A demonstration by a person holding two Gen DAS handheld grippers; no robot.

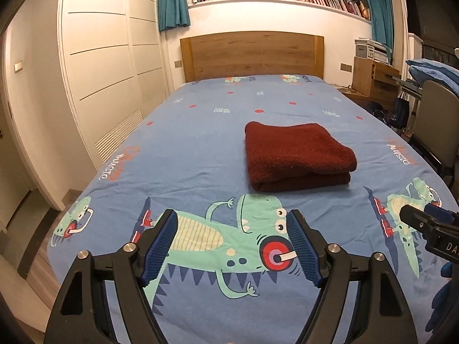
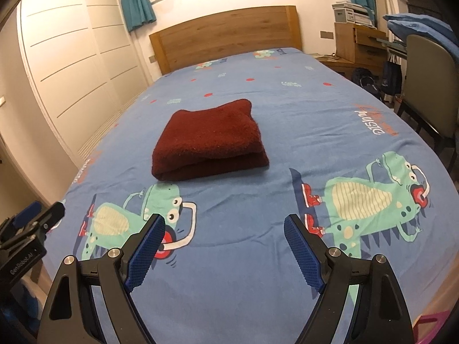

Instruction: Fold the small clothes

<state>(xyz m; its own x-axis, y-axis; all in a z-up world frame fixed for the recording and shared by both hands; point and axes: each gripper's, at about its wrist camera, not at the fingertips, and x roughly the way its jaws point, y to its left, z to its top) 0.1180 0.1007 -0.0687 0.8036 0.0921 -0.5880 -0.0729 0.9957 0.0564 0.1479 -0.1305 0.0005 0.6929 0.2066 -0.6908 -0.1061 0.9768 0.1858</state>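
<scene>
Two handheld grippers hover over a bed covered with a blue dinosaur-print sheet [image 1: 200, 149]. The left gripper [image 1: 232, 246] has its blue-padded jaws spread wide with nothing between them. The right gripper [image 2: 225, 248] is equally wide and empty. A dark red fleecy garment [image 1: 295, 154] lies already folded into a thick, squarish bundle in the middle of the bed, at about 1 o'clock in the left view and 11 o'clock in the right view, well apart from both grippers.

The fold looks finished, so the step in hand is probably clearing away or tidying. To do it well, keep both grippers wide and clear of the bundle. If straightening is needed, press lightly on its near rounded edge (the layers there look plump and could spring open), not on a single layer.
</scene>
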